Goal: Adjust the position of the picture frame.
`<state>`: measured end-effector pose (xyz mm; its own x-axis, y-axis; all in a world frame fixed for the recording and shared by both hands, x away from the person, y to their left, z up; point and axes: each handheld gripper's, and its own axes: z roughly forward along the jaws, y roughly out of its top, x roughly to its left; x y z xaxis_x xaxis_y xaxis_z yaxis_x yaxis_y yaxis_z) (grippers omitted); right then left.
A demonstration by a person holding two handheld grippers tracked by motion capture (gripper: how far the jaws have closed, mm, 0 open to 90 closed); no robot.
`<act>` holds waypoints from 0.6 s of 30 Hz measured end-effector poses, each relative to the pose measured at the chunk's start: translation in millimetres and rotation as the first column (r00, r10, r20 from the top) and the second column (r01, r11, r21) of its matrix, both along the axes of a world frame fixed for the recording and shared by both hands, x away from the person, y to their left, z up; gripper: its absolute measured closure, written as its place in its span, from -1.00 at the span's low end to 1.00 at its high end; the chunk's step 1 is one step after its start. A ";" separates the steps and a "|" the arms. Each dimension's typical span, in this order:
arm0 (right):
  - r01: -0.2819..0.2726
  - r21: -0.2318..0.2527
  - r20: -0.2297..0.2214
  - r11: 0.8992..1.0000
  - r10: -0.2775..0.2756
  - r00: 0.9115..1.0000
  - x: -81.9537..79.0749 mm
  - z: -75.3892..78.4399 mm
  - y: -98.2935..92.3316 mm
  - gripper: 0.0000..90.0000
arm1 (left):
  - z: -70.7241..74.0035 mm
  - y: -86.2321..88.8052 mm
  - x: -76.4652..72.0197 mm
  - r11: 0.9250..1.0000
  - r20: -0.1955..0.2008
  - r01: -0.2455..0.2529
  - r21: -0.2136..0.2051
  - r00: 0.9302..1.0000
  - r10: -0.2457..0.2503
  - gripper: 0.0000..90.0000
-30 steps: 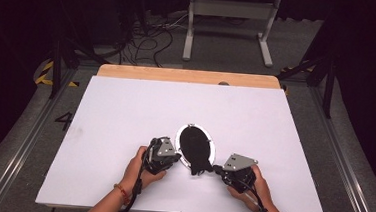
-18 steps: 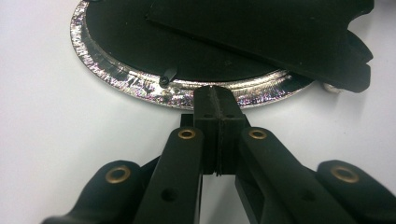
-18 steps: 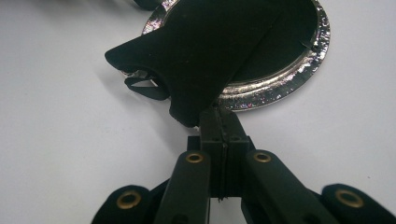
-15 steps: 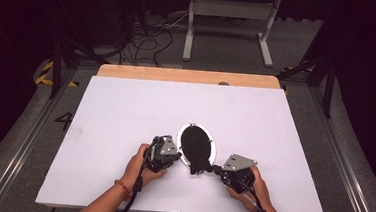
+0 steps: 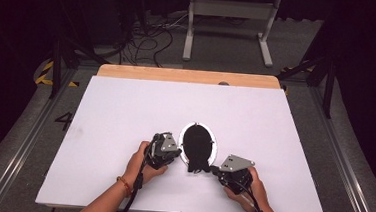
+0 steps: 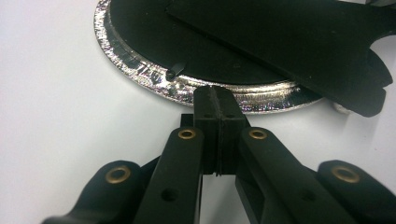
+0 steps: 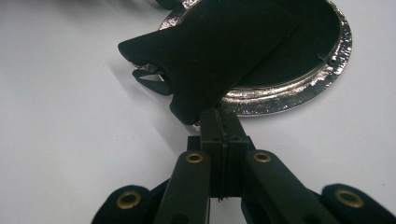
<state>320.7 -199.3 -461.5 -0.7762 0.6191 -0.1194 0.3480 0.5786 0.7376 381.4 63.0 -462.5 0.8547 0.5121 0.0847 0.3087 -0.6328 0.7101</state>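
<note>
A silver-rimmed oval plate (image 5: 214,143) lies on the white table near its front middle. A black flat piece (image 5: 196,146) lies across the plate, and its ragged end hangs over the near rim. My left gripper (image 5: 176,153) rests on the table just left of the plate. In the left gripper view its jaws are shut, and the left gripper (image 6: 215,93) has its tip against the plate's shiny rim (image 6: 140,70). My right gripper (image 5: 212,169) rests at the plate's near right. In the right gripper view the right gripper (image 7: 219,114) is shut too, its tip just under the edge of the black piece (image 7: 219,60).
White table top (image 5: 125,111) spreads wide to the left, right and far side of the plate. A wooden strip (image 5: 188,76) runs along the far edge. Beyond it, on the floor, stand a grey metal frame (image 5: 229,18) and loose cables (image 5: 145,38).
</note>
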 end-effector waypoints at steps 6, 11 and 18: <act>-0.002 0.002 -0.002 1.000 0.002 1.000 0.0 -0.1 1.9 1.00 | -0.9 0.4 2.4 1.000 0.002 -0.005 -0.011 1.000 0.005 0.99; -0.001 0.004 -0.002 1.000 0.001 1.000 -0.1 -0.3 2.7 1.00 | -1.0 0.4 2.9 1.000 0.004 -0.009 -0.011 1.000 0.009 0.99; -0.001 0.003 -0.004 1.000 0.001 1.000 0.0 -0.2 3.8 1.00 | -1.2 0.5 4.8 1.000 0.008 -0.007 -0.013 1.000 0.007 0.99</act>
